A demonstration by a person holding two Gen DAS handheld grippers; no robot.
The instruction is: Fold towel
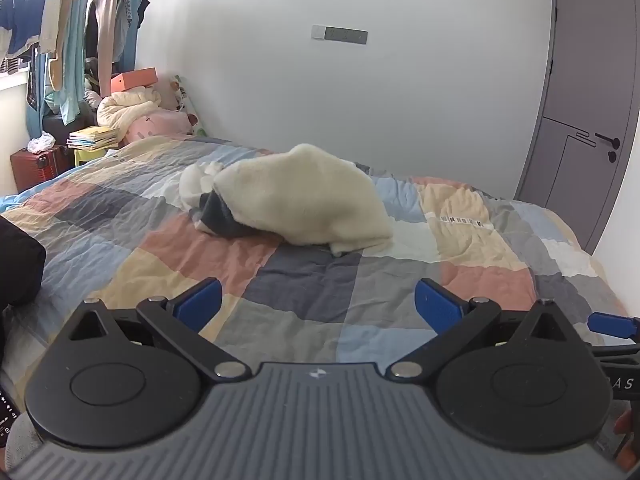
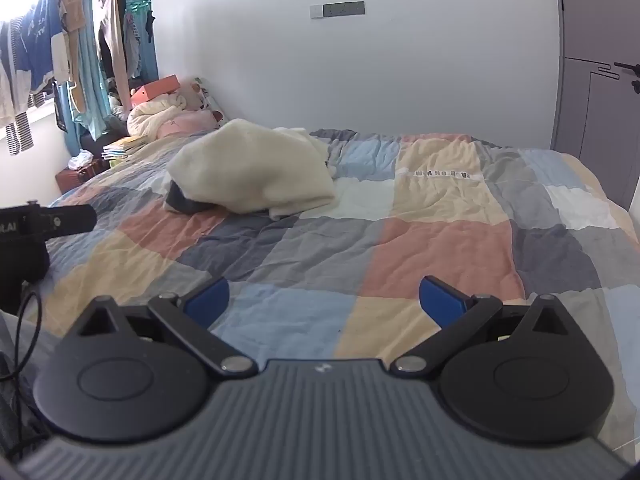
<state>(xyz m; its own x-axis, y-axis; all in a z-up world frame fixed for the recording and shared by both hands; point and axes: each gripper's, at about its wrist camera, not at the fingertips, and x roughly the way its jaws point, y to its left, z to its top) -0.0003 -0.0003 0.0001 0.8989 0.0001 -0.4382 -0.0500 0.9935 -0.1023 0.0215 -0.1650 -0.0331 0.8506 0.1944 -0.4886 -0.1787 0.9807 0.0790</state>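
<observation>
A cream, fluffy towel [image 1: 296, 196] lies crumpled in a heap on the patchwork bedspread [image 1: 304, 280], with a dark grey patch showing at its left end. The right wrist view shows the same towel [image 2: 248, 168] left of centre. My left gripper [image 1: 318, 300] hovers over the near part of the bed, well short of the towel, open with nothing between its blue pads [image 1: 200, 302]. My right gripper [image 2: 326, 300] is also open and empty, above the near bedspread [image 2: 400, 248]. A blue fingertip of the right gripper [image 1: 612, 323] shows at the right edge of the left wrist view.
A white wall runs behind the bed, with a grey door [image 1: 584, 120] at the right. Hanging clothes [image 1: 60, 20], a pile of bedding and plush items [image 1: 136, 112], books [image 1: 94, 137] and a red suitcase [image 1: 38, 164] crowd the far left. A black microphone-like device [image 2: 48, 222] sits at the left.
</observation>
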